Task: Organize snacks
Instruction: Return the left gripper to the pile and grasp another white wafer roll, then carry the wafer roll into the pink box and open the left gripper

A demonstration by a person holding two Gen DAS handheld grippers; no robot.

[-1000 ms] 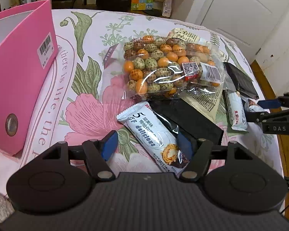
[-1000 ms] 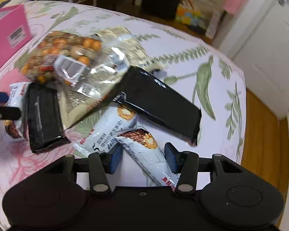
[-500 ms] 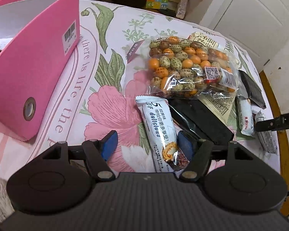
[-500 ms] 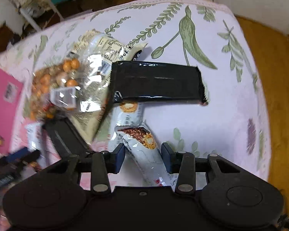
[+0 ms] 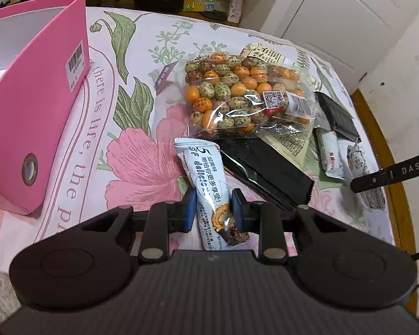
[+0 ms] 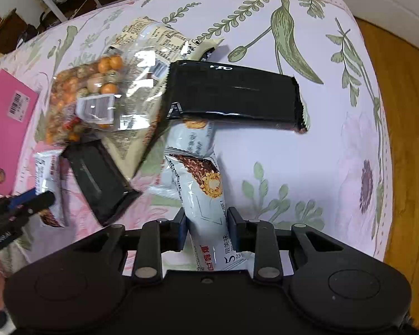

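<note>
My left gripper [image 5: 212, 207] is closing tight on a white snack bar [image 5: 206, 173], its blue pads pressing both sides of the wrapper's near end. In the right wrist view my right gripper [image 6: 206, 223] is likewise closing on another white snack bar [image 6: 201, 189], pads against the wrapper. That bar lies over a second white bar [image 6: 192, 136], which is tucked under a long black packet [image 6: 231, 95]. A clear bag of orange and speckled nuts [image 5: 237, 97] sits behind. An open pink box [image 5: 33, 128] stands at the left.
A shorter black packet [image 5: 265, 167] lies just right of the left gripper's bar, and a beige printed packet [image 5: 290, 142] is under the nut bag. The flowered tablecloth [image 6: 307, 167] ends at the right over a wooden floor [image 6: 405, 139]. The left gripper [image 6: 28, 201] shows at the left edge.
Both grippers' jaws went from wide apart to pressed on their snack bars. The right wrist view rolled, so the black packet now lies crosswise. The left view shifted slightly towards the pink box.
</note>
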